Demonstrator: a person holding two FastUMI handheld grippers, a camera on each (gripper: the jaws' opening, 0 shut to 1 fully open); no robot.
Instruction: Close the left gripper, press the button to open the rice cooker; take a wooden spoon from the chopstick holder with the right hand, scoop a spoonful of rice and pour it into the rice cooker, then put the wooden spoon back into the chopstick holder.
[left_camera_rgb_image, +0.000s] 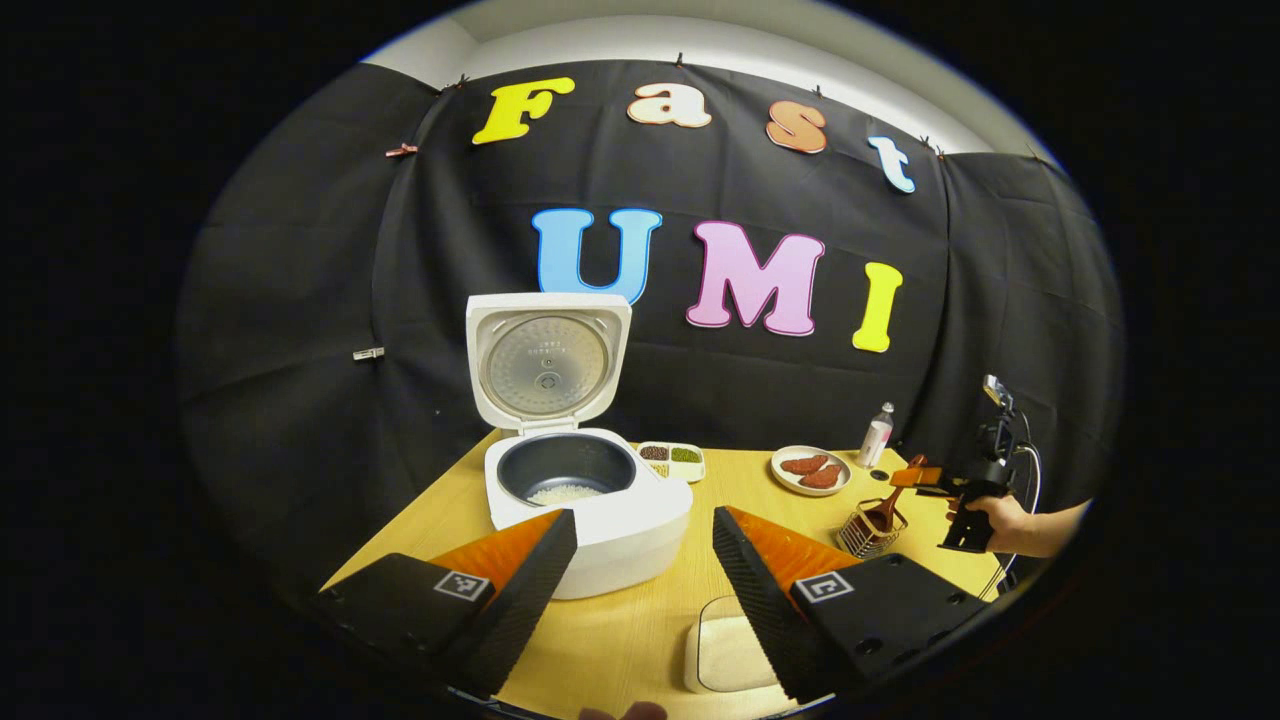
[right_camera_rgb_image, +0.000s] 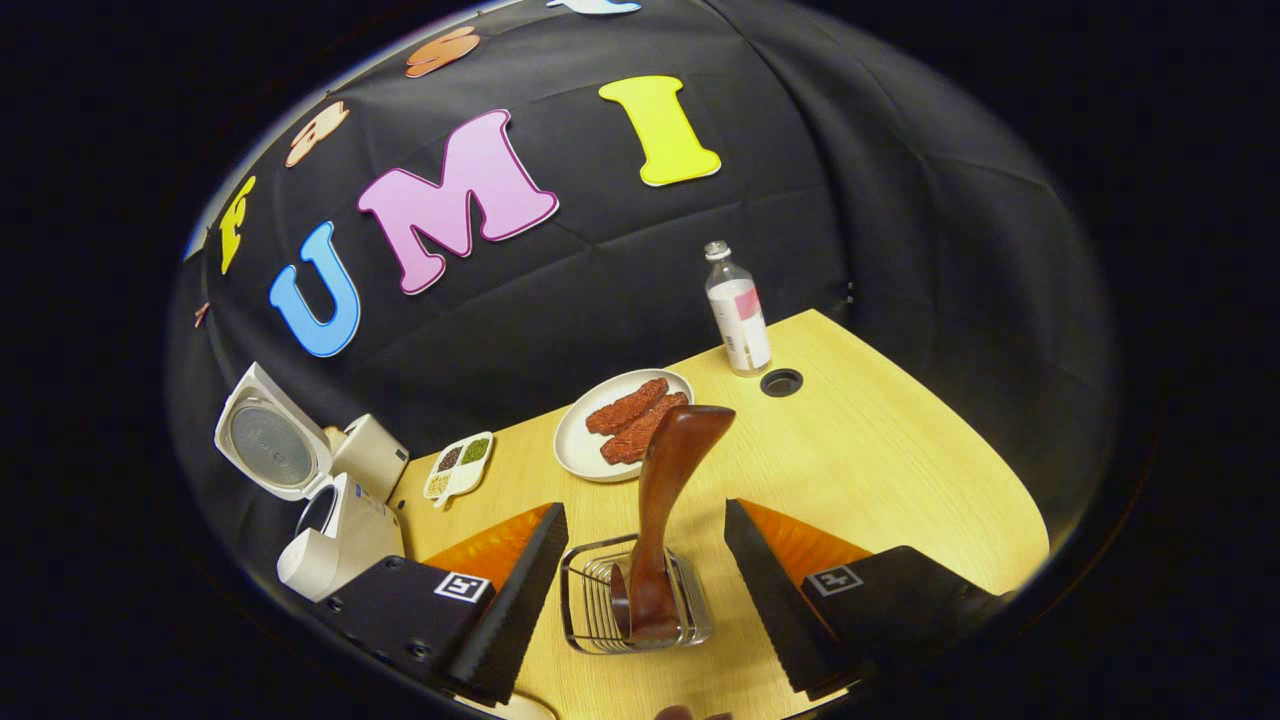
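Dark wooden spoon (right_camera_rgb_image: 665, 500) upright in wire holder (right_camera_rgb_image: 635, 600); both tools wide open, empty

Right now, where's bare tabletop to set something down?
Free: right of the chopstick holder, past the bottle, out to the table edge. Crowded: the rice cooker, seasoning tray and plate along the back.

No legible text, label or number anywhere.
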